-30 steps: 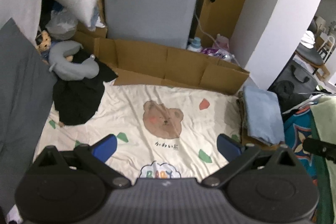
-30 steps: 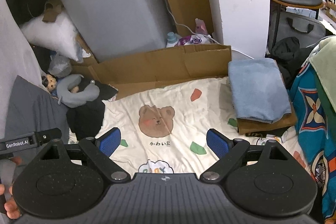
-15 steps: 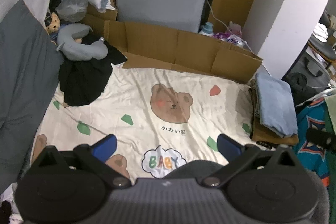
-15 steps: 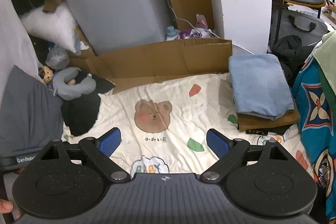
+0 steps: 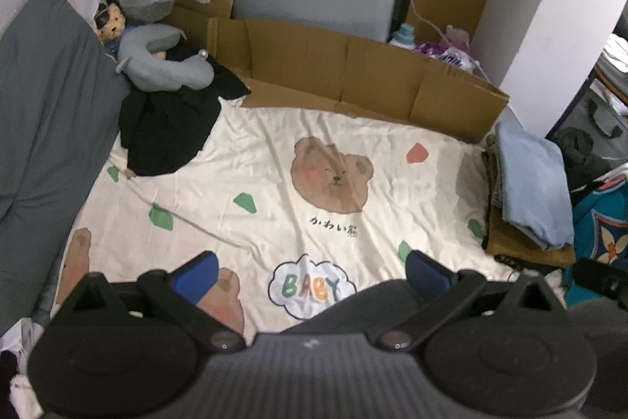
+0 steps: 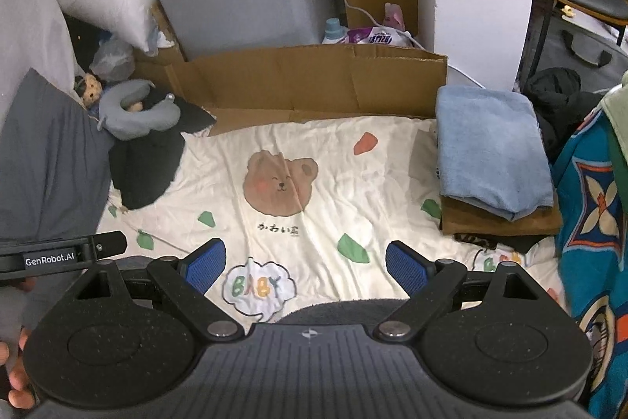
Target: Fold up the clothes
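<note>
Grippers poised over bear-print sheet

Left gripper and right gripper gape wide, empty. Folded clothes stack sits at the sheet's right edge; black garment left. Both cameras have risen, showing more sheet.

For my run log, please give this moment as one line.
left gripper: open, empty | right gripper: open, empty | folded stack: right on sheet | black garment: left, unfolded | no grasp

The left black two-finger gripper with blue pads hangs with its jaws spread wide, gripping nothing. The right black two-finger gripper with blue ribbed pads is likewise wide apart and empty. Bare fingertips show at the right view's lower left edge.
</note>
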Available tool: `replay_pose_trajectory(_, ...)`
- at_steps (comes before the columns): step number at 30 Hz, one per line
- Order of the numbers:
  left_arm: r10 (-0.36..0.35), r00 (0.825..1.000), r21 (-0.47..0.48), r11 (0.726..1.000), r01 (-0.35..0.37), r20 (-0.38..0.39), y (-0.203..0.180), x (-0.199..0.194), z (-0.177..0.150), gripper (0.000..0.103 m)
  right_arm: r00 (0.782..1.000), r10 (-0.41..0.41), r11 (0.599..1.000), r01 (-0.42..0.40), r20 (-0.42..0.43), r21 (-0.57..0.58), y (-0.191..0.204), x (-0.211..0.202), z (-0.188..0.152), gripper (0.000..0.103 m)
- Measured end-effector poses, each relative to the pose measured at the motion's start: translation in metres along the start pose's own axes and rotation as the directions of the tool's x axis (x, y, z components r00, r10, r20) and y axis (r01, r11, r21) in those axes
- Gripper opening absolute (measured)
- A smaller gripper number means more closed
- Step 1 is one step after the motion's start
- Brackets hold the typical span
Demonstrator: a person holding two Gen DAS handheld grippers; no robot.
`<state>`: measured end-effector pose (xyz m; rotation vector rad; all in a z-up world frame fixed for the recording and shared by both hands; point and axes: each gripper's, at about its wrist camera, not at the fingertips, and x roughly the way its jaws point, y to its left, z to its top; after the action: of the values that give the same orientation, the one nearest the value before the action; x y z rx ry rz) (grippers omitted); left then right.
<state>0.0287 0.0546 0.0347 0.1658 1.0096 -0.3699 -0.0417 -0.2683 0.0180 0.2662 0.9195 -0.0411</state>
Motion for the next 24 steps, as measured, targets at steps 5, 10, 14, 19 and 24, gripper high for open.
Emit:
replay_pose_trajectory(5, 0.007, 1.0, 0.002, 1.0, -0.007, -0.004, 0.0, 0.002, -0.003, 0.103, 1.0, -0.013, 1.0, 0.013, -0.004, -0.022, -0.003, 0.005, 0.007, 0.093)
replay_pose_trajectory(10, 0.038, 0.999, -0.016, 0.999, -0.038, -0.033, -0.001, 0.008, -0.004, 0.102, 1.0, -0.001, 1.0, 0.001, -0.026, -0.029, -0.004, 0.012, 0.006, 0.093)
replay_pose_trajectory(14, 0.055, 0.998, -0.009, 0.998, -0.056, -0.039, -0.003, 0.011, -0.004, 0.102, 0.998, 0.026, 0.999, -0.028, -0.052, -0.026, -0.006, 0.017, 0.005, 0.093)
replay_pose_trajectory(19, 0.06, 0.997, 0.003, 0.998, -0.06, -0.042, -0.004, 0.014, -0.002, 0.102, 0.995, 0.07, 0.997, -0.069, -0.069, 0.019, -0.016, 0.021, 0.007, 0.093)
replay_pose_trajectory(24, 0.067, 0.997, 0.013, 0.998, -0.067, -0.045, -0.005, 0.016, -0.001, 0.102, 0.994, 0.059, 0.998, -0.056, -0.09, 0.033, -0.017, 0.025, 0.007, 0.093)
